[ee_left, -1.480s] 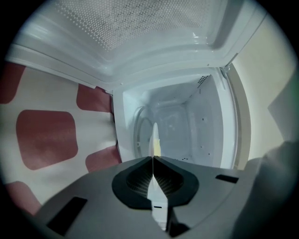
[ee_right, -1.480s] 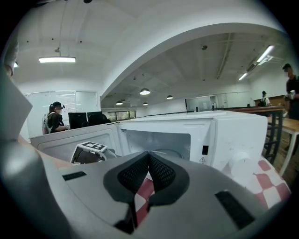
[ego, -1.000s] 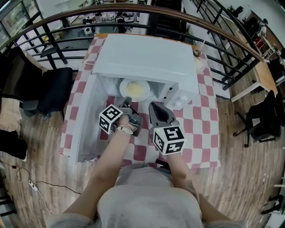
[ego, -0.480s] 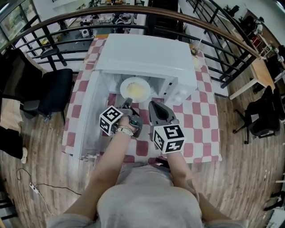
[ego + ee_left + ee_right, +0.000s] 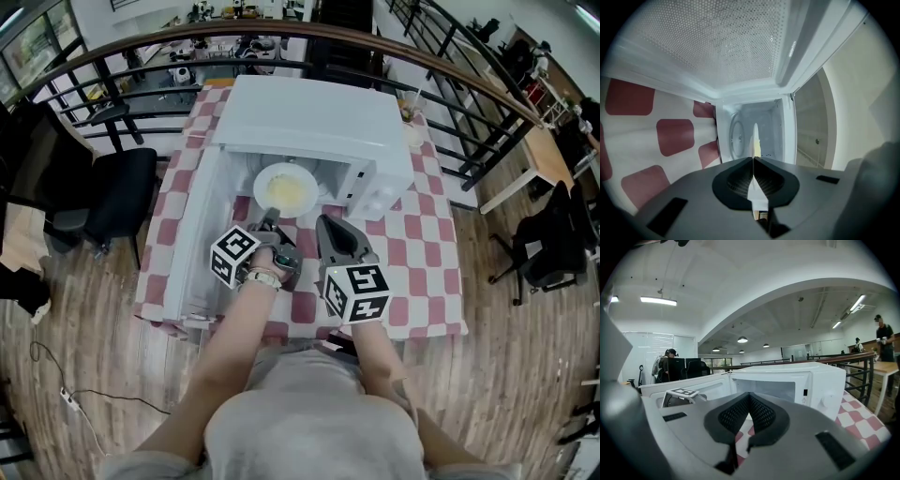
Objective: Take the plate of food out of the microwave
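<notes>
At the microwave (image 5: pixel 309 117) mouth, the plate of food (image 5: pixel 288 190), rim clenched in the left gripper (image 5: pixel 270 221), has slid further out vs a sec ago & looks nearly clear, w/ the right gripper (image 5: pixel 324 223) closed on nothing just beside it

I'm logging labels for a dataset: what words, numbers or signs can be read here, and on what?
No words or numbers can be read.
Left cube, right cube: black-and-white square marker patterns, no letters.
Microwave panel: small dark marks, too small to read.
</notes>
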Tool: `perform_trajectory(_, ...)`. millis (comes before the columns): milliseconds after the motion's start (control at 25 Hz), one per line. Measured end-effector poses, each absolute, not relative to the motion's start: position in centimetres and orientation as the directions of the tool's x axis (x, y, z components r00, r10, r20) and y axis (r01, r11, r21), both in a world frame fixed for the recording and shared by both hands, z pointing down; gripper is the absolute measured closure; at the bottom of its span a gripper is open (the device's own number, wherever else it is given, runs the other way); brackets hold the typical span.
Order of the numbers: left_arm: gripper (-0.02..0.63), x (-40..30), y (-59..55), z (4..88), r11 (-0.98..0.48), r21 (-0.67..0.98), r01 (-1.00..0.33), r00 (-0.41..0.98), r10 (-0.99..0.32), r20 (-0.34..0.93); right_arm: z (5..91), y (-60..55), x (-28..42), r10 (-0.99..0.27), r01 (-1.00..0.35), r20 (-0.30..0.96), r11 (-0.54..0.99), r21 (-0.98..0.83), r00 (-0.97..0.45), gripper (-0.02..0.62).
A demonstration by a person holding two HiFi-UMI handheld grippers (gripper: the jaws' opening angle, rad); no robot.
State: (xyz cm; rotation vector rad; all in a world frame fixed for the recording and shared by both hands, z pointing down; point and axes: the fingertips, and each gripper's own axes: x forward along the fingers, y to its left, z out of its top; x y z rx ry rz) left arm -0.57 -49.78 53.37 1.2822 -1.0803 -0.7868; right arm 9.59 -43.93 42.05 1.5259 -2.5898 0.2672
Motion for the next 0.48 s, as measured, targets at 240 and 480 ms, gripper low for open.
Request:
perform_trajectory(240,0.595,-1.0,-48.3,52.1,0.133,0.988,-0.078,0.327,-0.933,0.151,41.2,-42.6,9.6,-0.87,-0.887,0.174,0.453,-0.09,-0.462,0.571)
perform_trajectory(480,0.595,-0.8,-46.9,50.8,0.117,0.99,-0.077,0.349,-0.927,0.137,40.3,-41.6,10.2,-0.89,-0.903,0.155,0.419,-0.094,-0.429,0.571)
